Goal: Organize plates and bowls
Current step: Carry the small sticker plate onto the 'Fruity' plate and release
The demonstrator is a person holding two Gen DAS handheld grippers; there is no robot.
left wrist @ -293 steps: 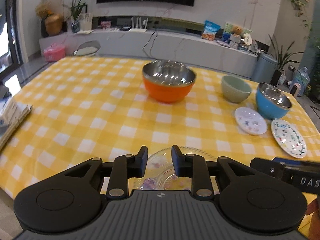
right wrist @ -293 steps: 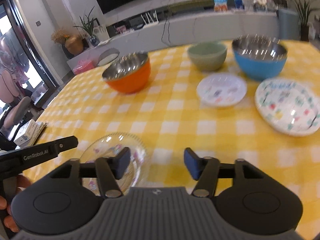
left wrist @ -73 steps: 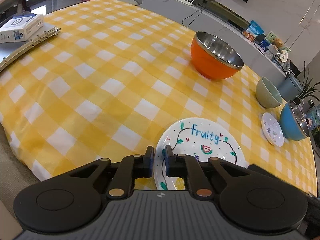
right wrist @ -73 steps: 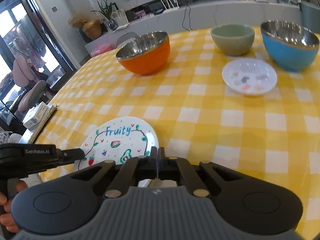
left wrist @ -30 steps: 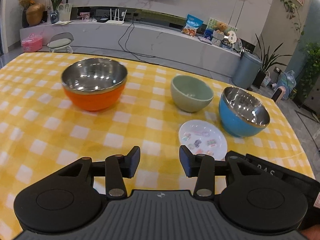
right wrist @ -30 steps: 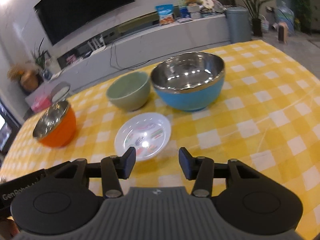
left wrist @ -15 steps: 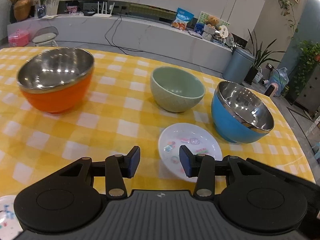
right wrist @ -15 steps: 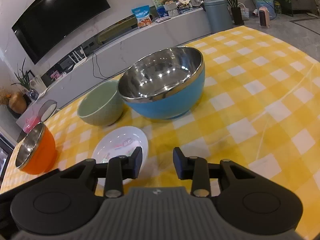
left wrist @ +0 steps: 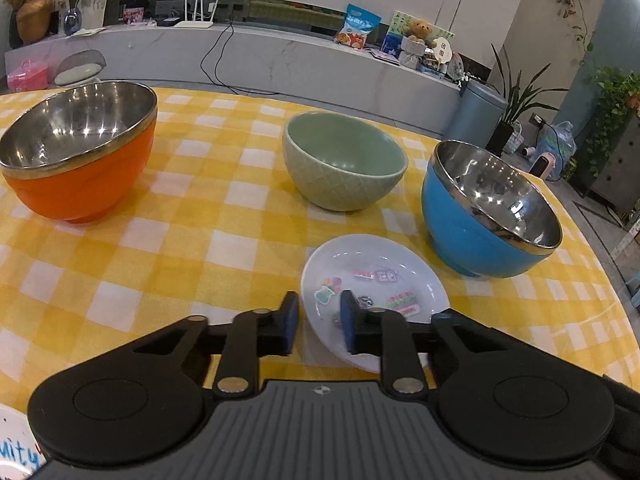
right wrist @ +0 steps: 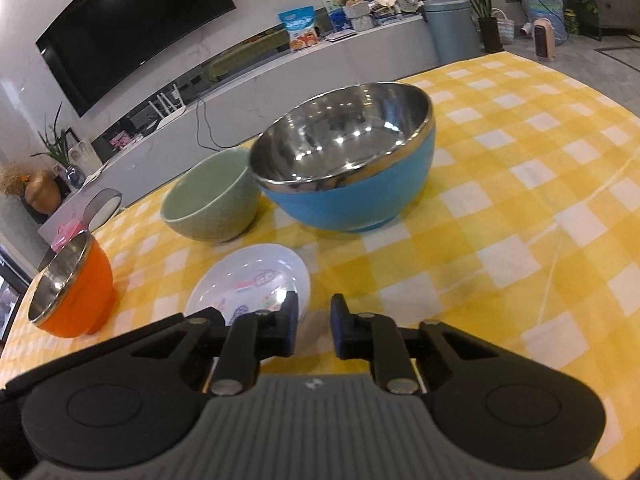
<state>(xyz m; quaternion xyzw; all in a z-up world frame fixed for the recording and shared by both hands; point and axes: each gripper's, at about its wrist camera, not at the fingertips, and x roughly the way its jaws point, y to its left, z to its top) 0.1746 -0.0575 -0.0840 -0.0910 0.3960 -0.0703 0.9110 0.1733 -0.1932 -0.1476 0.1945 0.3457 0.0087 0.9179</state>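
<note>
The small white plate (left wrist: 376, 276) lies just ahead of both empty, part-open grippers, its near rim between the left gripper's (left wrist: 316, 326) jaws, the right gripper (right wrist: 314, 326) beside its right edge.

Three bowls in a row across a table (left wrist: 168, 264), steel-lined bowl (left wrist: 80, 148) left, ceramic bowl (left wrist: 344, 164) middle, second steel-lined bowl (left wrist: 492, 208) right, small plate (left wrist: 376, 276) in front between the latter two.

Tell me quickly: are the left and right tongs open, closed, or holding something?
Left tongs: open, holding nothing.
Right tongs: open, holding nothing.
</note>
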